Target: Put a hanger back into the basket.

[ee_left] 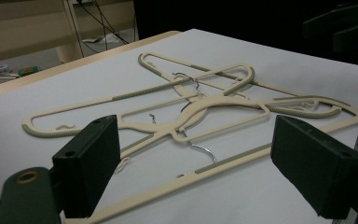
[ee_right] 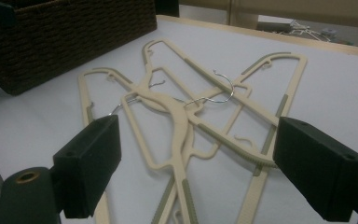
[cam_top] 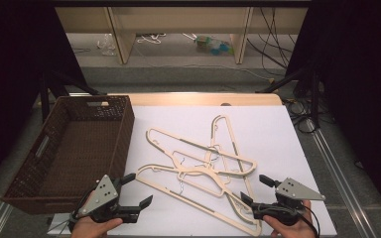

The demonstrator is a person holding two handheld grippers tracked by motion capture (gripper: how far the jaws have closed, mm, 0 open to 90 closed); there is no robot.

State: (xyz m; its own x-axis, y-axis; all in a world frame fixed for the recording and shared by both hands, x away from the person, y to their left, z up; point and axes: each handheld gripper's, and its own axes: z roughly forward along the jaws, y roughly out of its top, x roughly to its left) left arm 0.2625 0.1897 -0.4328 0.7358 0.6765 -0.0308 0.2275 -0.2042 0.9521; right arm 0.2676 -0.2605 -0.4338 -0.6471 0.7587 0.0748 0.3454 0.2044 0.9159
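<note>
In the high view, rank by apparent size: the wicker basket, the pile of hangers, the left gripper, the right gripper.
1. Wicker basket, largest.
2. Pile of hangers, close behind the basket.
3. Left gripper and right gripper: both open, look alike, not ranked.

High cam overhead, tool cams low, close — sharing hangers (cam_top: 203,166)

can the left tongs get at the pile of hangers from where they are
Probably yes. The left tongs stand open just short of the pile of hangers, which lies loose on the white sheet. Nothing sits between them; the basket is off to the side.
</note>
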